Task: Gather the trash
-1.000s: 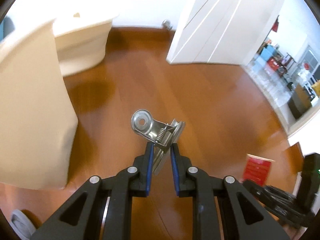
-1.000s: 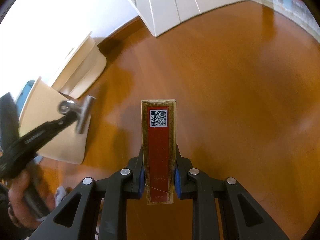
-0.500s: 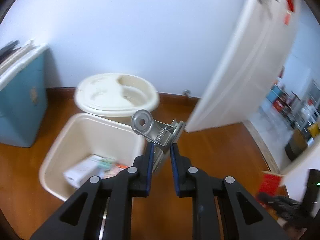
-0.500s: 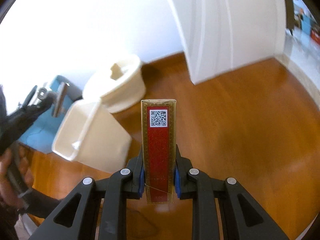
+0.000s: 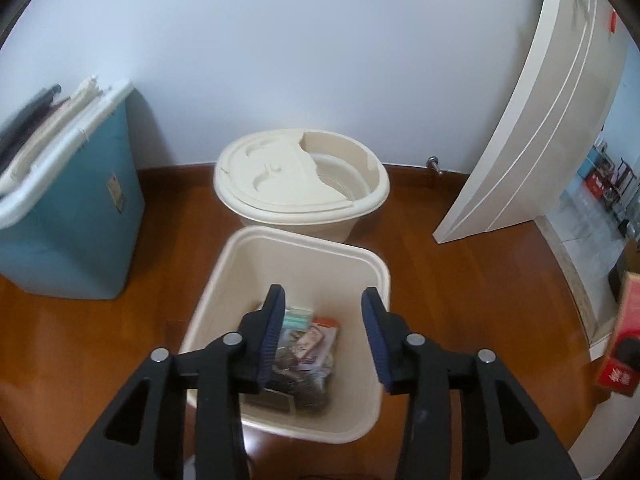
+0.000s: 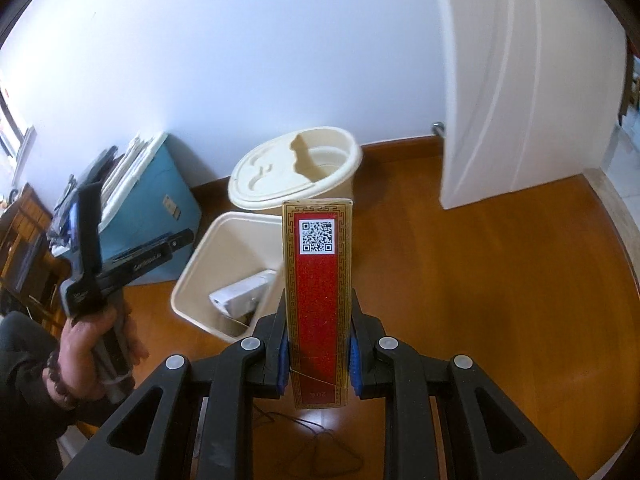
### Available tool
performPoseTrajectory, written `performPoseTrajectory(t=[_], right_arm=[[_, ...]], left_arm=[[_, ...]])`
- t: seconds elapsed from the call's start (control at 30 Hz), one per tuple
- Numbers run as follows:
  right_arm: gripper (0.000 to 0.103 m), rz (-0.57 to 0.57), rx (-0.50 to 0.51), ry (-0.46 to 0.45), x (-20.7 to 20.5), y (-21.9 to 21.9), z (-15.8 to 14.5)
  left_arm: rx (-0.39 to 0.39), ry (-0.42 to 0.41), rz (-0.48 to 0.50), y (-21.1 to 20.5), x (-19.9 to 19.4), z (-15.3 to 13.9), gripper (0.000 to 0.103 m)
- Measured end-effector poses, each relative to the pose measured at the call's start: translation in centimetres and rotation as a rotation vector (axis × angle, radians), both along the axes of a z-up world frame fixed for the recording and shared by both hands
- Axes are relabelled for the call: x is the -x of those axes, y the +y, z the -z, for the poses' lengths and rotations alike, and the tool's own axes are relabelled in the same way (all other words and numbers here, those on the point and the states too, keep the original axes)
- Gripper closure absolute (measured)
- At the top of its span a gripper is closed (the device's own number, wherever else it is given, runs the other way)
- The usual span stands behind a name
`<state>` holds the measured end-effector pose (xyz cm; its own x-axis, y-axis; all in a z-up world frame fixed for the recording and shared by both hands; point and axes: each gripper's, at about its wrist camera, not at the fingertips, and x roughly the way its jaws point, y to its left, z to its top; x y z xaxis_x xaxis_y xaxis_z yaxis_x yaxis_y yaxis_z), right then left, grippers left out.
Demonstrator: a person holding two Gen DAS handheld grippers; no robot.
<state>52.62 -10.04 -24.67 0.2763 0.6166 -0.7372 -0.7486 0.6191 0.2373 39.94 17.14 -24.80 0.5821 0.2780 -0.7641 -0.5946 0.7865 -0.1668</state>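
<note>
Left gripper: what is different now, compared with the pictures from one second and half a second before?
The left gripper has come up over the open bin, and its jaws have just been opening: the metal clip it held earlier is gone from between them, and nothing is between them now. Where the clip landed cannot be told. The right gripper rose too, toward the bin. Unchanged: it stays shut on the red box.

We seem to be in a home: polished wood floor [image 5: 460, 280], white panelled door [image 5: 532, 128], cream waste bins [image 5: 304, 184] by the wall.
</note>
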Motion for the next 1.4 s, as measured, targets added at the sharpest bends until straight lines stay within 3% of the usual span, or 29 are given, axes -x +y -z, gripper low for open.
performPoseTrajectory(t=[0.2,0.33,0.53,0.57,0.6,0.67,0.73,0.8,0.93,1.03,1.07,1.1,1.17,1.27,1.33,1.4], right_arm=[[0.079,-0.051,0.007,0.053,0.7,9.6,0.8],[0.079,-0.032,0.016,0.115,1.5,16.1,4.0],[0.076,-0.008,0.132,0.160,2.6,23.6,10.2],[0.062,0.003,0.164,0.158,2.7,24.2,10.9],[0.038,0.015,0.195,0.140,2.9,24.7,11.5],[0.028,0.027,0.210,0.093,3.2,24.9,11.6],[0.027,0.016,0.232,0.063,3.7,24.7,11.3],[0.027,0.032,0.220,0.042,4.3,23.6,9.7],[0.027,0.120,0.152,-0.045,7.7,18.7,3.6],[0.025,0.189,0.133,-0.117,13.5,13.3,-2.3],[0.021,0.209,0.116,-0.119,15.2,11.9,-3.8],[0.009,0.225,0.100,-0.123,17.2,10.2,-5.3],[0.000,0.252,0.067,-0.163,22.2,6.9,-8.5],[0.000,0.284,0.028,-0.193,28.9,2.8,-11.9],[0.000,0.299,-0.012,-0.182,33.0,0.2,-13.6],[0.000,0.312,-0.033,-0.182,36.2,-1.5,-14.6]], left_arm=[[-0.063,0.041,-0.018,2.5,4.0,-3.4,0.047],[-0.058,0.046,-0.054,4.8,6.6,-4.6,0.045],[-0.001,0.048,-0.108,7.6,9.0,-4.7,0.045],[0.010,0.046,-0.121,7.9,9.3,-4.7,0.045],[0.020,0.045,-0.127,8.3,9.4,-4.7,0.045],[0.024,0.035,-0.122,8.4,9.5,-4.9,0.044],[0.006,0.027,-0.113,8.1,9.7,-5.4,0.038],[-0.006,0.014,-0.084,7.5,10.0,-6.1,0.037],[-0.031,-0.005,-0.002,5.3,12.1,-9.3,0.037],[-0.094,-0.024,0.089,2.7,15.2,-12.6,0.037],[-0.131,-0.030,0.125,1.5,16.7,-13.8,0.032],[-0.176,-0.035,0.146,0.3,18.4,-14.9,0.024],[-0.232,-0.020,0.202,-2.0,21.8,-16.8,0.023],[-0.286,-0.007,0.243,-5.0,27.6,-18.8,0.022],[-0.273,0.011,0.255,-6.4,31.2,-19.6,0.012],[-0.240,0.004,0.252,-7.4,34.5,-20.5,0.009]])
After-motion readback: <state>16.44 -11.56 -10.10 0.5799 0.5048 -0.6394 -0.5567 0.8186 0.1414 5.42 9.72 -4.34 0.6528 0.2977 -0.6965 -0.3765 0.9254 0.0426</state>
